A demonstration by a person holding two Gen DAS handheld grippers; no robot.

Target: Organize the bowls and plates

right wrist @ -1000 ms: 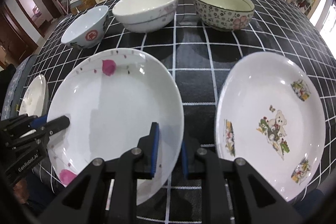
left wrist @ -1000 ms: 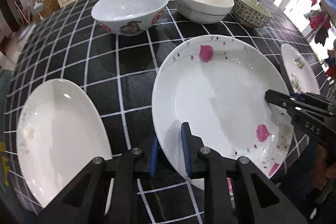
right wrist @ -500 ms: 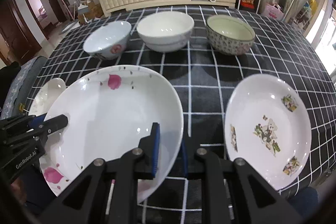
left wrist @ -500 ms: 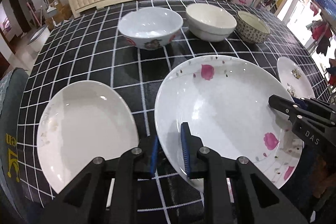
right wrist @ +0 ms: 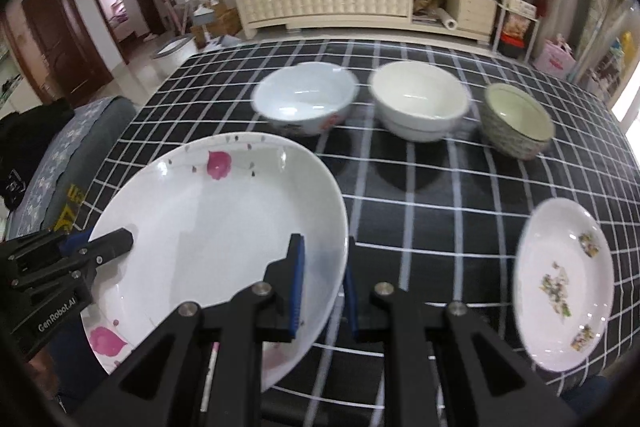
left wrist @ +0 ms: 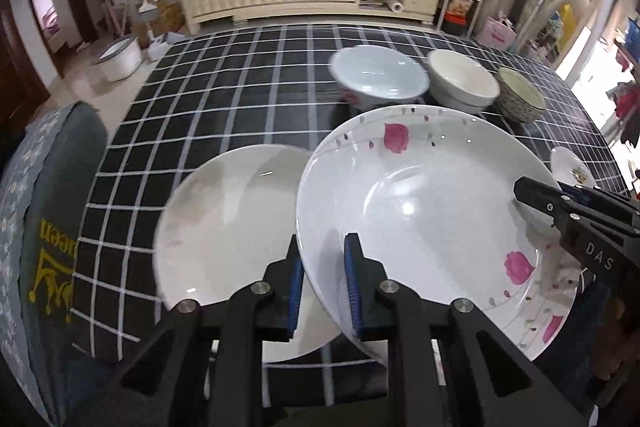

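A large white plate with pink flowers hangs above the checked table, held by both grippers. My left gripper is shut on its left rim. My right gripper is shut on its right rim. In the left wrist view the flowered plate overlaps the right edge of a plain white plate that lies on the cloth. A smaller plate with a bear print lies at the right. Behind stand three bowls: a pale blue one, a white one and a patterned one.
The black checked tablecloth covers the table. A grey chair back with yellow print stands at the table's left edge. A cluttered cream sideboard lines the far wall, well beyond the table.
Both grippers have lifted the flowered plate off the cloth and carried it left, so it now overlaps the plain plate. The bowls and the bear plate look farther away.
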